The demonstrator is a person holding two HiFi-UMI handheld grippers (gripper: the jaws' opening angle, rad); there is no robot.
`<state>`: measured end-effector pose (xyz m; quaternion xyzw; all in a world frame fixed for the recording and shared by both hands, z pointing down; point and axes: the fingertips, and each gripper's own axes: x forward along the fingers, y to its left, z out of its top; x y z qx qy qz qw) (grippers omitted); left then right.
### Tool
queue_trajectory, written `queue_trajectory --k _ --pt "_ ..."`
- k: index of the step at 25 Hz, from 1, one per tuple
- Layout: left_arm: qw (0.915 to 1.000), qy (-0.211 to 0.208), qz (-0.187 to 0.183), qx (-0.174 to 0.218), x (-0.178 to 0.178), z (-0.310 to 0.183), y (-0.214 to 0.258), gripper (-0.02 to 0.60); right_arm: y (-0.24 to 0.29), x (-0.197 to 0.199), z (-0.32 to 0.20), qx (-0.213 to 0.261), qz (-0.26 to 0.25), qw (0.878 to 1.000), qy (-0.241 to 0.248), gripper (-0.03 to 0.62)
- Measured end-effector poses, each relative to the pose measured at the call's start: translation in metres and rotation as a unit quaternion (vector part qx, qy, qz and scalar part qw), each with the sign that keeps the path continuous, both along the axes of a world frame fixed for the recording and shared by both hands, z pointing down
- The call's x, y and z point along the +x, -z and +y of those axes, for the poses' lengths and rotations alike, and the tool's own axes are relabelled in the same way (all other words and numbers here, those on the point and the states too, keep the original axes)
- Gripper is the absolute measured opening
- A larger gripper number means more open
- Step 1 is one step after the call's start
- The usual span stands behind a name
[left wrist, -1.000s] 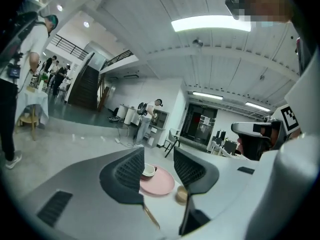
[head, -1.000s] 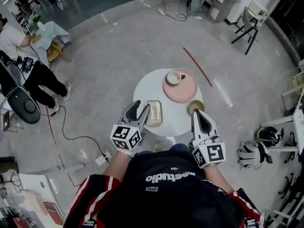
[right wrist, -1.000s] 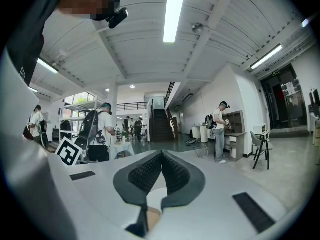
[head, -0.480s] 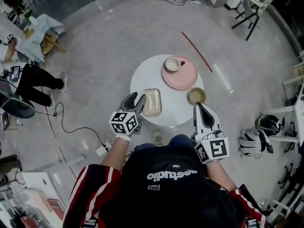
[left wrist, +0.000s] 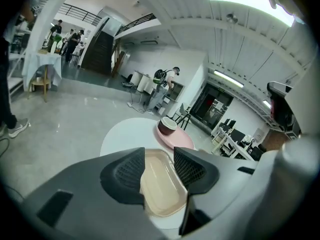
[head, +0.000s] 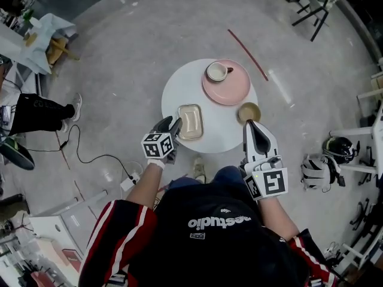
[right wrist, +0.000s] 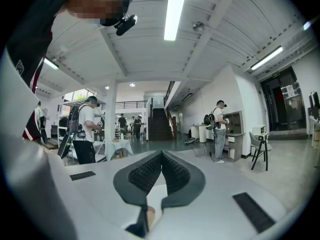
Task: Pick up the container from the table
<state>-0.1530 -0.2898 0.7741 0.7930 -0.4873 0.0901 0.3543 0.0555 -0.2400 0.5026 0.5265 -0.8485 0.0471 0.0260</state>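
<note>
A shallow beige rectangular container (head: 191,122) lies empty on the round white table (head: 176,91), at its front left. My left gripper (head: 169,124) hovers open at the table's near left edge, just left of the container. In the left gripper view the container (left wrist: 159,184) shows through the gap between the jaws, slightly beyond them and untouched. My right gripper (head: 254,127) is shut and empty at the table's near right edge, right by a small tan bowl (head: 248,111); in the right gripper view its pads (right wrist: 161,164) meet with nothing between.
A pink plate (head: 230,87) with a brown-and-white cup (head: 216,72) on it sits at the table's far right. Cables run over the grey floor at left, helmets (head: 326,160) lie at right, and people stand around the hall.
The left gripper has drawn back and left, from beside the container to the table's edge. The right gripper has shifted slightly toward me. The head view has tilted, so the table appears higher.
</note>
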Motion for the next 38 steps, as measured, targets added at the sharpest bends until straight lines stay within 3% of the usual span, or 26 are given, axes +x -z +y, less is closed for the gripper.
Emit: queue_trajectory --k 9,13,28,38 --pt "0.9963 0.016 0.028 -0.079 -0.002 -0.005 -0.062 0.187 -0.031 0.007 -0.017 -0.002 -0.01 1.0 -0.013 0.017" --pt "0.9906 0.032 0.064 -0.116 -0.006 -0.008 -0.08 0.189 -0.032 0.006 -0.017 -0.002 0.003 1.0 -0.012 0.017" --pt "0.9852 0.018 0.094 -0.143 0.004 -0.002 -0.093 0.187 -0.045 0.015 -0.004 -0.023 0.014 0.999 -0.017 0.017" --pt "0.9835 0.022 0.107 -0.145 0.007 0.001 -0.091 0.104 -0.045 0.016 -0.003 -0.025 0.014 1.0 -0.013 0.017"
